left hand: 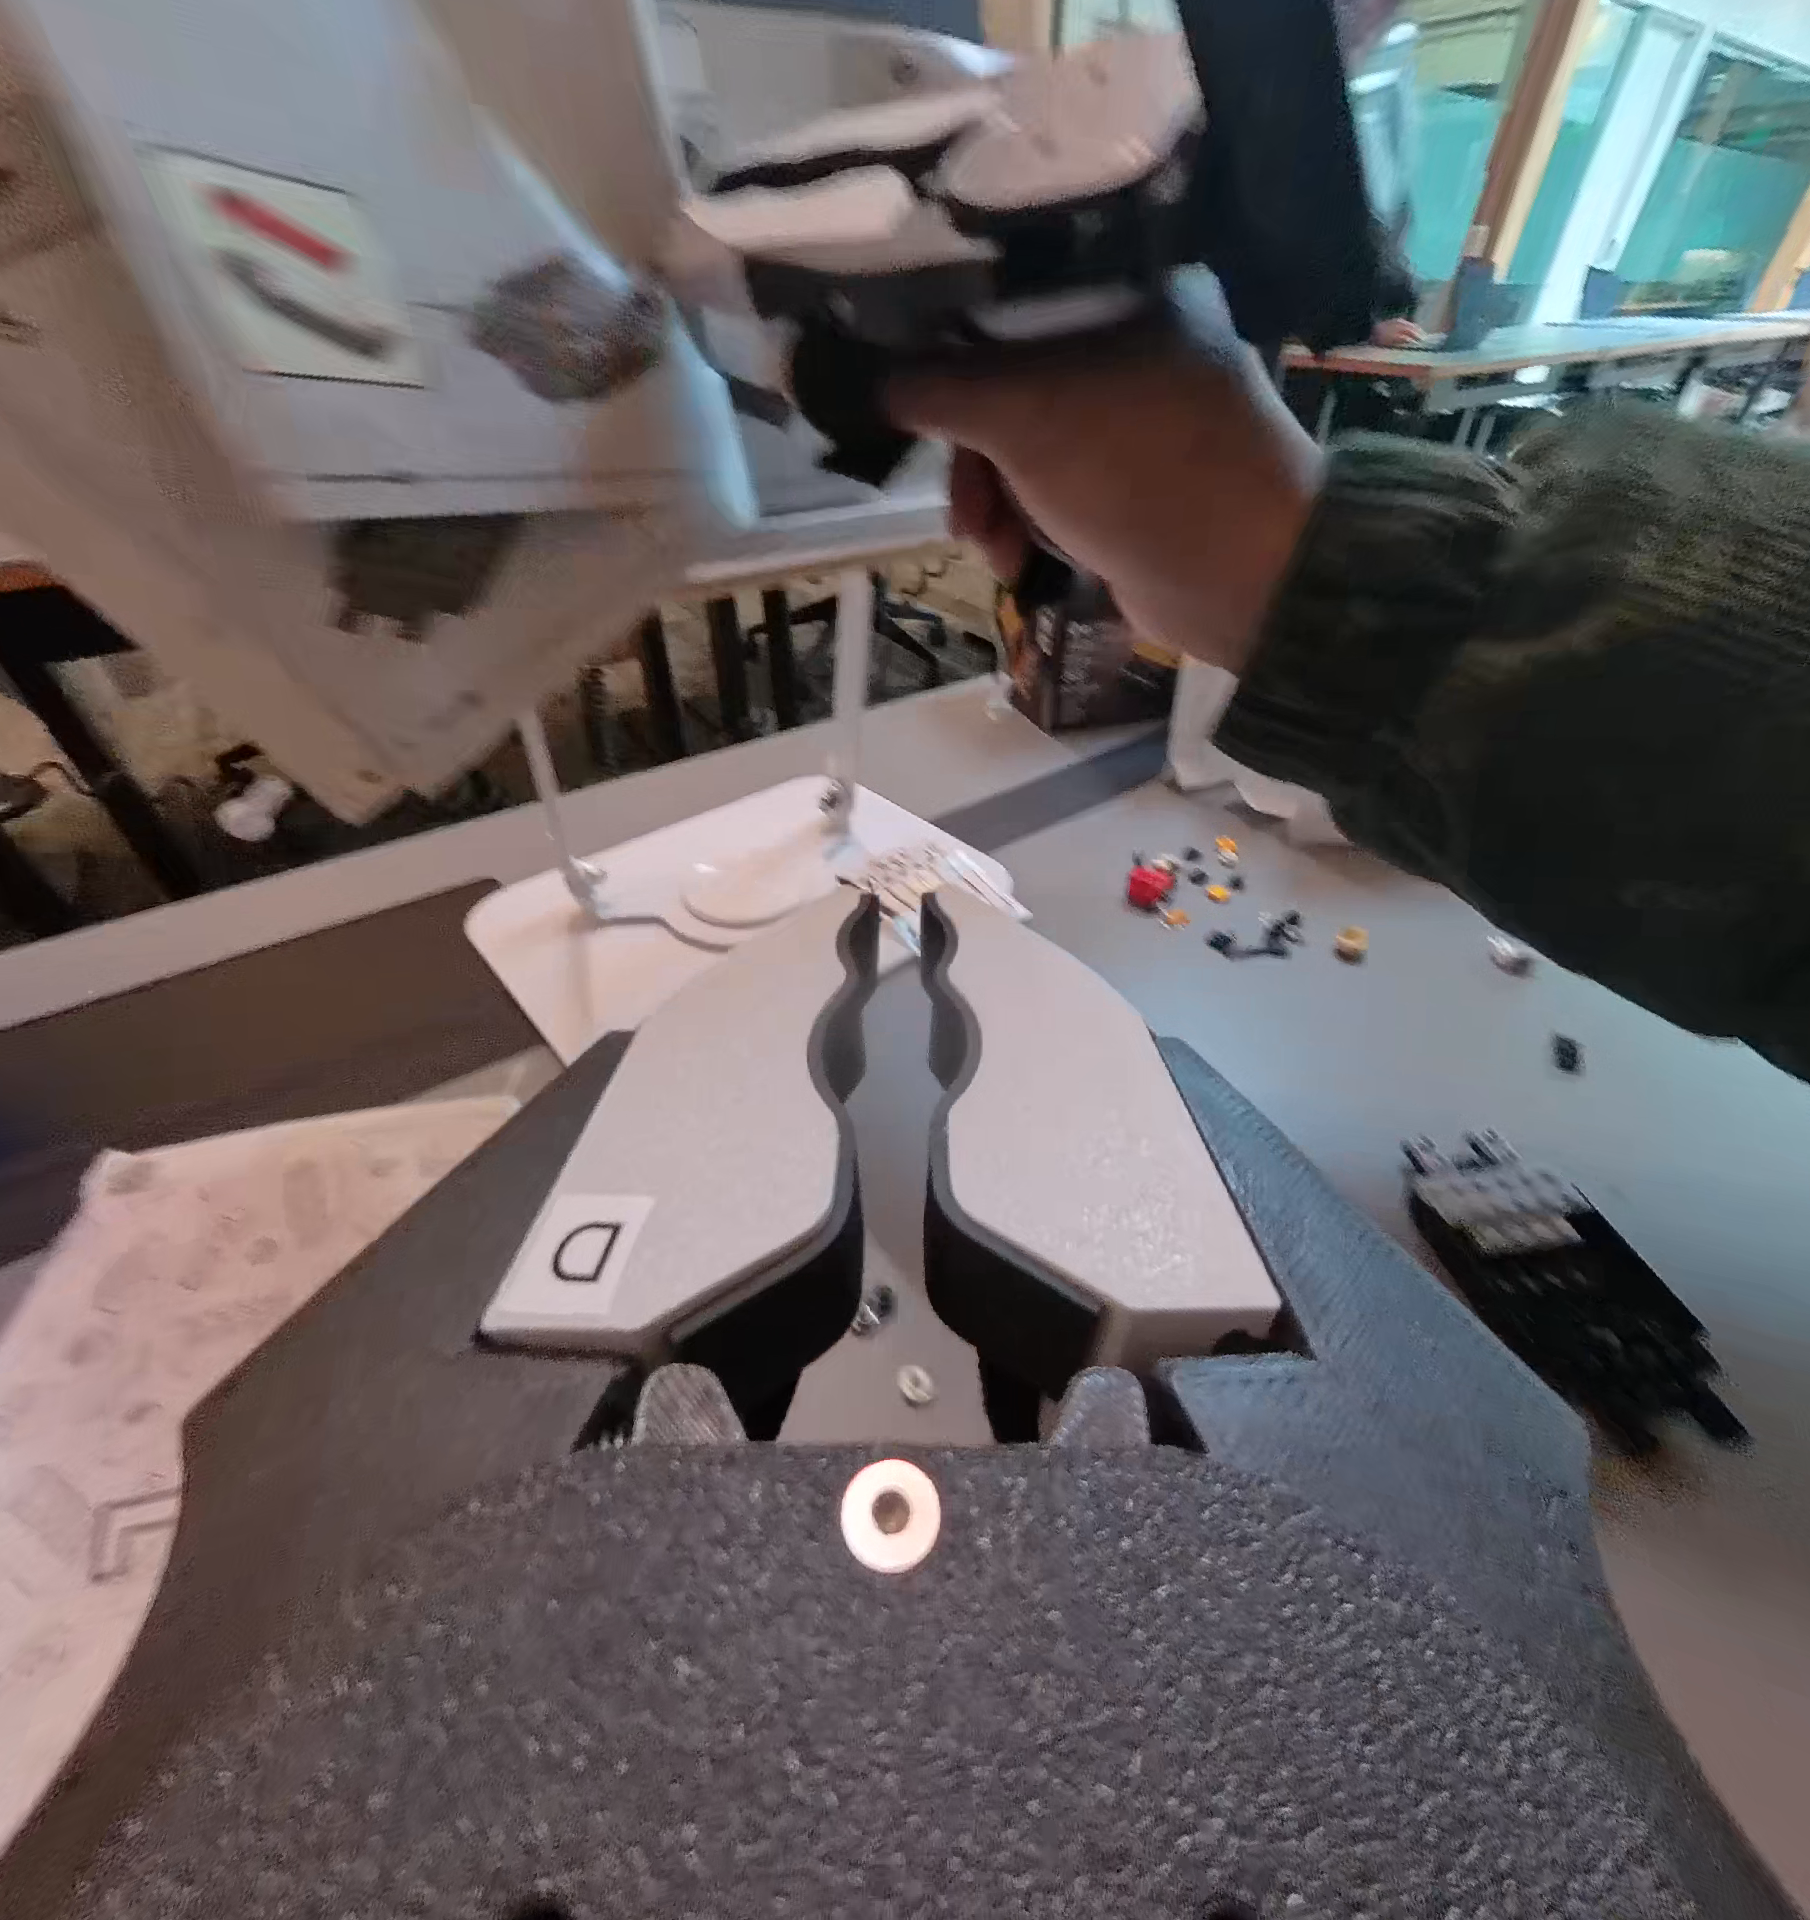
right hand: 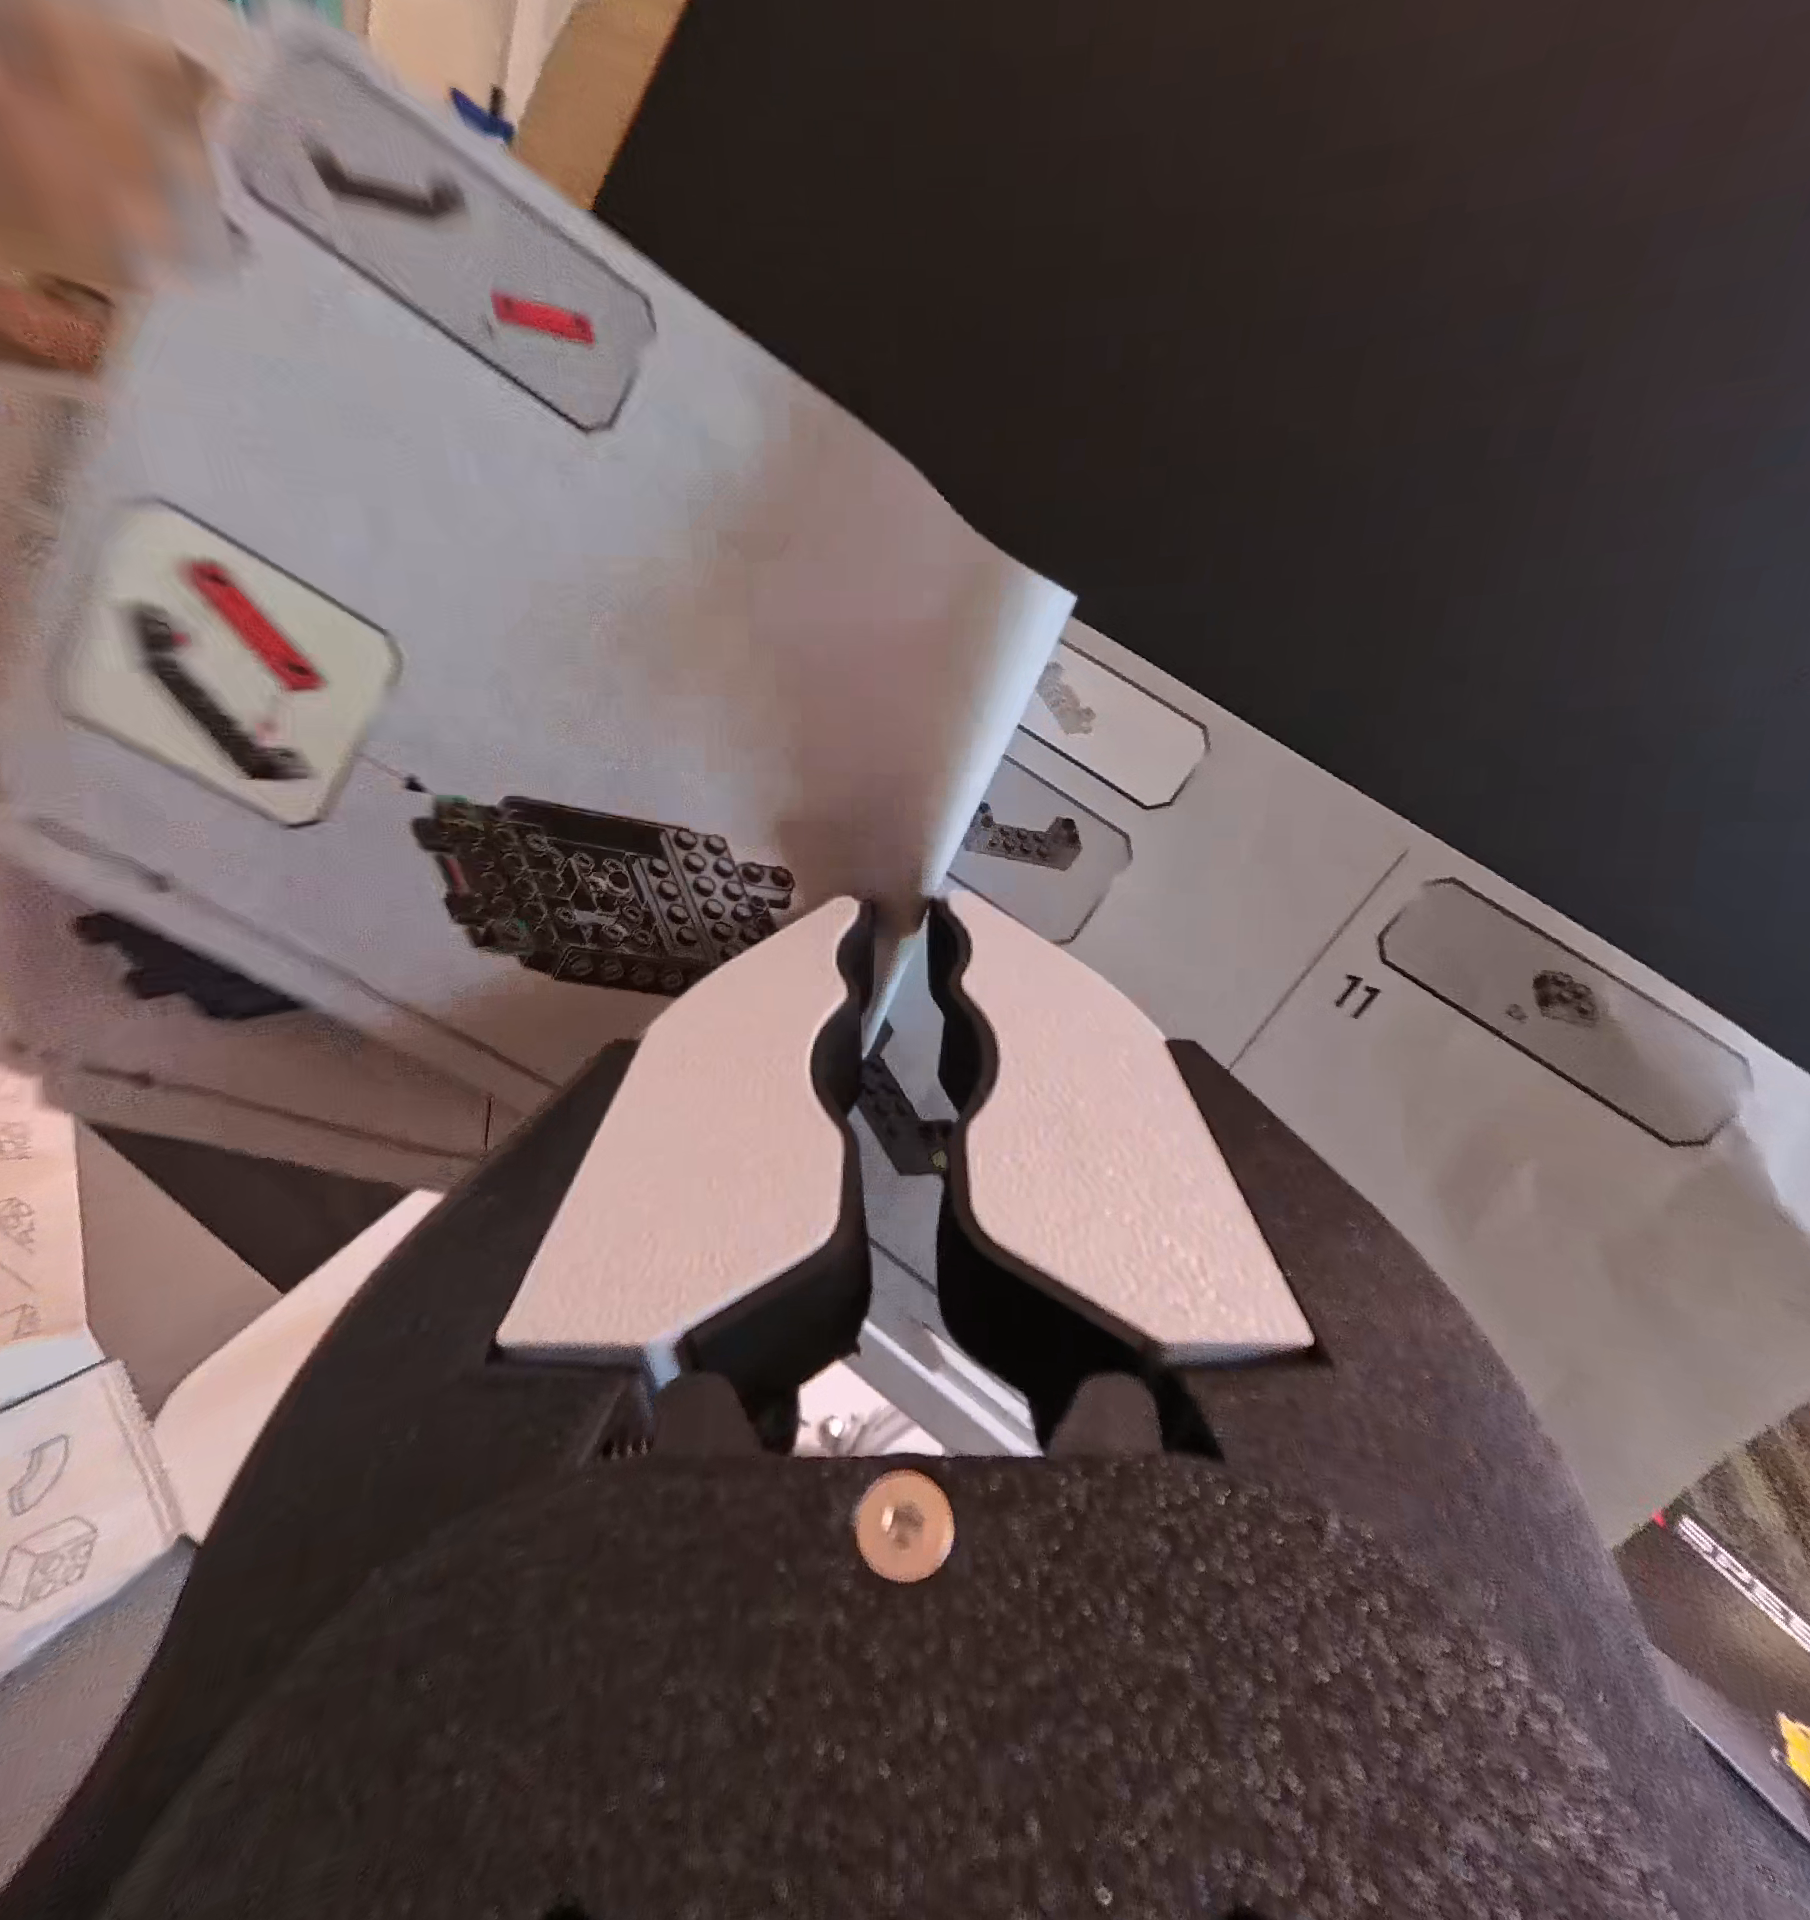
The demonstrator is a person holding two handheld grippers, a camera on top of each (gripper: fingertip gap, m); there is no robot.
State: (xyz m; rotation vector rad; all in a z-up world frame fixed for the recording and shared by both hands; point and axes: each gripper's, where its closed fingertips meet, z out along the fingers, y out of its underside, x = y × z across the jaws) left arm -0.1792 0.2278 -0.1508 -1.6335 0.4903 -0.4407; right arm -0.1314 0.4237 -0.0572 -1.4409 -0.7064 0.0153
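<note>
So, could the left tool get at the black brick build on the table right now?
Probably yes. The black brick build lies uncovered on the grey table, just right of the left tool, with nothing between them. The green sleeve seems to pass above that stretch, not across it.

The left tongs (left hand: 893,914) hover nearly closed, gripping nothing, over a white stand base (left hand: 610,935) on the tabletop (left hand: 1296,1039). Toward the far edge, the right tongs (left hand: 714,223) pinch a blurred booklet page (left hand: 288,416); small bricks (left hand: 1223,894) lie scattered.

The raised booklet page (left hand: 288,343) and white stand (left hand: 672,904) block ahead; bare grey table (left hand: 1244,1039) lies open rightward.
</note>
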